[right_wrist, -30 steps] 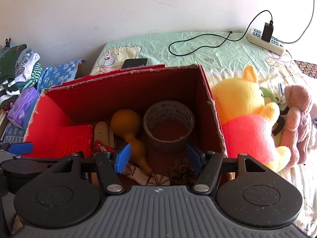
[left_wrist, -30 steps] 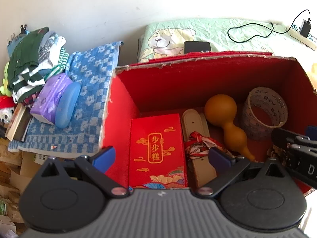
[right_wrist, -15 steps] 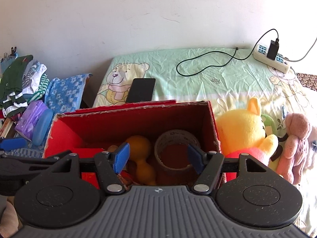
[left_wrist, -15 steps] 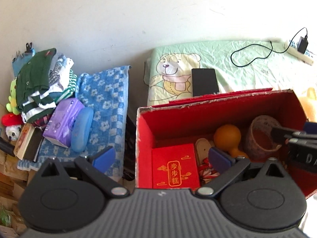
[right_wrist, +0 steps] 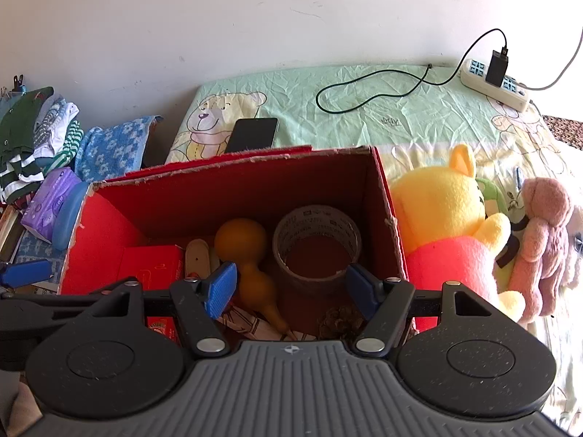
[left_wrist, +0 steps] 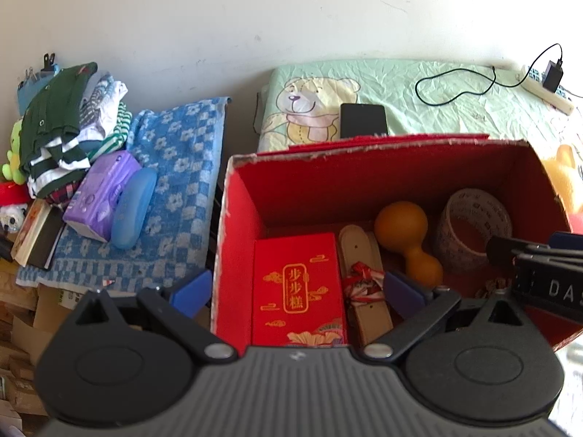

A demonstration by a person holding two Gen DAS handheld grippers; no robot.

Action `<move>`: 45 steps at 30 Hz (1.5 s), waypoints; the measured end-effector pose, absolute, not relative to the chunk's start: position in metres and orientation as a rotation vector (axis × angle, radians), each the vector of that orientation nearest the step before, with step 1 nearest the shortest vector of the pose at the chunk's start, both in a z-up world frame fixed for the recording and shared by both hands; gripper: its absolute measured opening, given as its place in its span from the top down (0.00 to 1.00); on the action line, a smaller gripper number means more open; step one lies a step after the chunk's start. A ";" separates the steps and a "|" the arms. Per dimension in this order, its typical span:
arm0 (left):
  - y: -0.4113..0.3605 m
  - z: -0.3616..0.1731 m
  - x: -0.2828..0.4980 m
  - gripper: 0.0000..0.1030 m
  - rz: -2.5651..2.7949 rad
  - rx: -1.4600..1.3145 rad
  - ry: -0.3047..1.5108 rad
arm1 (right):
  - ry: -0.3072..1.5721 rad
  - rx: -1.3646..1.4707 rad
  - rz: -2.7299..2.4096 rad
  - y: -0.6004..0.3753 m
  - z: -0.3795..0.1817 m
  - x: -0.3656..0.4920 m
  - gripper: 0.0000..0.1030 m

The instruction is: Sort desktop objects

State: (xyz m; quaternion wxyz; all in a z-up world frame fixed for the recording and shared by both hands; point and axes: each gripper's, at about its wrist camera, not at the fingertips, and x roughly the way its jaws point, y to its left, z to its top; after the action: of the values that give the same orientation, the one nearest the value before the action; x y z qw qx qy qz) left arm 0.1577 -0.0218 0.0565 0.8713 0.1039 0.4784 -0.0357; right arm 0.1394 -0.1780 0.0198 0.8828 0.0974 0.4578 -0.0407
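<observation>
Pale green bedding printed with a cartoon bear (right_wrist: 215, 123) spreads under a plain white wall, and on it stands an open red cardboard box (right_wrist: 233, 189), the landmark for everything else. Nearest the cameras, the left gripper (left_wrist: 297, 293) hangs over the box's near left corner with its blue pads spread wide and nothing between them; one pad sits outside the box's left wall, the other above its contents. The right gripper (right_wrist: 291, 287) hovers over the box's near right part, its fingers also wide apart and empty.

Inside the box, a red gift packet with gold characters (left_wrist: 298, 287) lies flat at the left. Just right of it rests a wooden clapper tied with a red tassel (left_wrist: 360, 276), then an orange gourd (left_wrist: 404, 233), and at the far right a roll of brown tape (right_wrist: 317, 240) standing on its side. A pine cone (right_wrist: 340, 322) sits in the near right corner.

Right of the box slumps a yellow plush bear (right_wrist: 448, 218), with a pink plush (right_wrist: 543, 240) beyond it. Left of the box, a blue checked towel (left_wrist: 182, 189) carries a purple tissue pack (left_wrist: 102, 189) and a blue case (left_wrist: 133, 207). Behind the box lies a black phone (right_wrist: 251, 134); farther back, a black cable (right_wrist: 382, 87) runs to a power strip (right_wrist: 495, 83).
</observation>
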 end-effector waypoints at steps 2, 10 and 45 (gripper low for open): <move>-0.021 0.053 0.156 0.02 -0.069 0.214 1.005 | 0.957 0.207 -0.081 -0.178 0.017 0.138 0.32; -0.021 0.043 0.154 0.02 -0.039 0.219 1.020 | 0.986 0.195 -0.073 -0.175 0.010 0.137 0.32; -0.041 0.029 0.150 0.02 -0.056 0.243 1.059 | 1.012 0.236 -0.063 -0.196 0.000 0.129 0.32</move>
State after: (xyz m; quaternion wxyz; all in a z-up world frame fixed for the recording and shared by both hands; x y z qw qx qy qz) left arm 0.1497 -0.0406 0.0288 0.8557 0.1157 0.5037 -0.0265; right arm 0.1289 -0.1960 0.0002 0.8676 0.1127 0.4834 -0.0301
